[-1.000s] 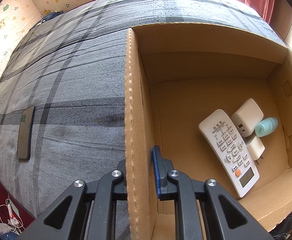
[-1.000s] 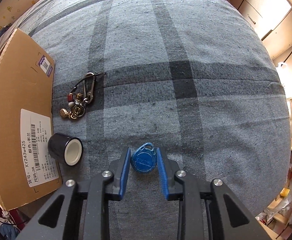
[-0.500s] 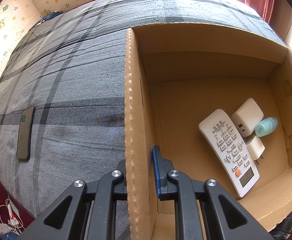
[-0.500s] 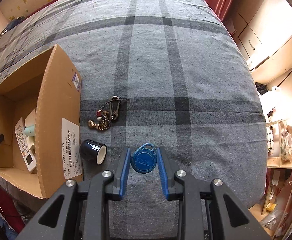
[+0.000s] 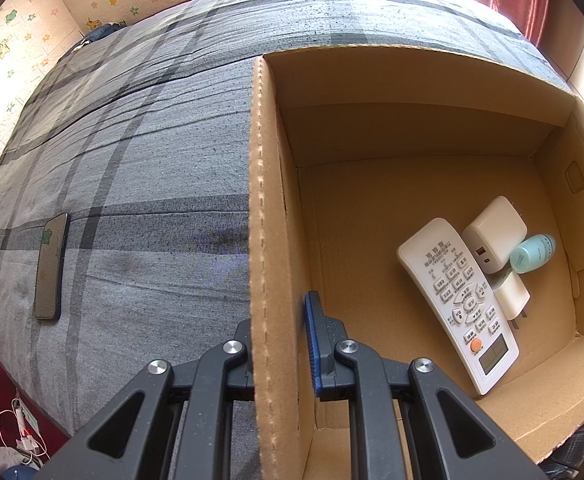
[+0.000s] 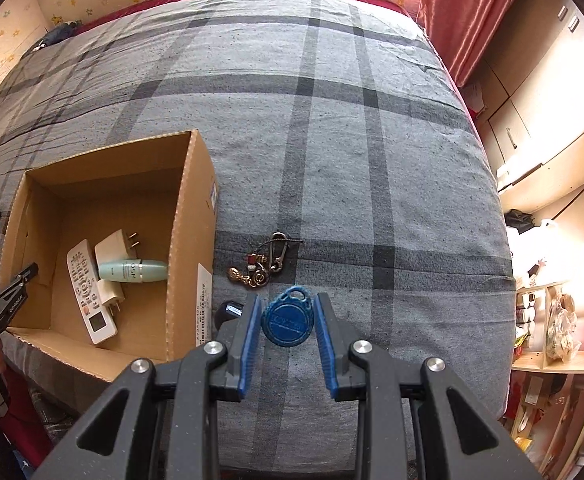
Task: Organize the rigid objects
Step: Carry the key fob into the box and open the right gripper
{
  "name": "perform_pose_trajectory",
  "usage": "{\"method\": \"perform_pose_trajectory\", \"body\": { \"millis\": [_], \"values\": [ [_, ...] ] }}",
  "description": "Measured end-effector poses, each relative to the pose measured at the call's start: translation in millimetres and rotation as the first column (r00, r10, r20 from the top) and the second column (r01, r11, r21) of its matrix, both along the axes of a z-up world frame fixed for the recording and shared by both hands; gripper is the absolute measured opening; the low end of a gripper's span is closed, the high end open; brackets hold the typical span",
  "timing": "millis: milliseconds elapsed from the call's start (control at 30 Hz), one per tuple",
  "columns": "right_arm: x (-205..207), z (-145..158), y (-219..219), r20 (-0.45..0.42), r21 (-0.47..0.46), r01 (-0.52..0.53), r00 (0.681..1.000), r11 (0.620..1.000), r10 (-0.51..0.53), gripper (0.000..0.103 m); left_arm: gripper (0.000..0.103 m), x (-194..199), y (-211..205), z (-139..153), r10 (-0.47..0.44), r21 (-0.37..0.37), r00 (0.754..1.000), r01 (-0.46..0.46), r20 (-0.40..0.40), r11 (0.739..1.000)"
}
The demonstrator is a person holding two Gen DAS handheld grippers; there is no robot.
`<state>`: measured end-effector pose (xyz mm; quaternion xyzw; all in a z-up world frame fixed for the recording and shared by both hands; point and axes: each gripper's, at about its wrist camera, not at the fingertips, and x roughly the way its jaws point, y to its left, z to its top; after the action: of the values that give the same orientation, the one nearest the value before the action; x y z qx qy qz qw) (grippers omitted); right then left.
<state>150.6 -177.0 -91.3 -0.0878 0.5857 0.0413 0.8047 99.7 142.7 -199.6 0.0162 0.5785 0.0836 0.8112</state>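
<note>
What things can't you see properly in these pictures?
- Left wrist view: one finger of the left gripper is hidden behind the cardboard box wall.
- Right wrist view: the dark cup is mostly covered by the right gripper, which holds the blue tag.
- Right wrist view: remote button labels are too small to read.

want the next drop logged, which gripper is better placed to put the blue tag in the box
Right. The right gripper is shut on the blue tag; the left gripper is clamped on the cardboard box wall.
</note>
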Motion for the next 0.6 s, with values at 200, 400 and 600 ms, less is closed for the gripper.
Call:
{"method": "perform_pose_trajectory", "body": {
  "millis": [200,400,600],
  "values": [
    [-0.8,12.4,30.6,0.019,0.008,-0.061,0.998,0.998,0.061,0.028,0.015,0.0,0.0,0.0,0.000,0.000,1.000,0.000,0.000,1.000],
    [-2.2,17.9,62.4,0.031,0.017,-0.113,0.993,0.993,0.112,0.028,0.015,0.0,0.4,0.0,-0.001,0.000,1.000,0.001,-0.001,1.000],
    [-3.5,21.1,94.7,0.041,0.023,-0.168,0.985,0.985,0.167,0.028,0.015,0.0,0.3,0.1,0.000,-0.001,1.000,0.000,0.000,1.000]
  ]
}}
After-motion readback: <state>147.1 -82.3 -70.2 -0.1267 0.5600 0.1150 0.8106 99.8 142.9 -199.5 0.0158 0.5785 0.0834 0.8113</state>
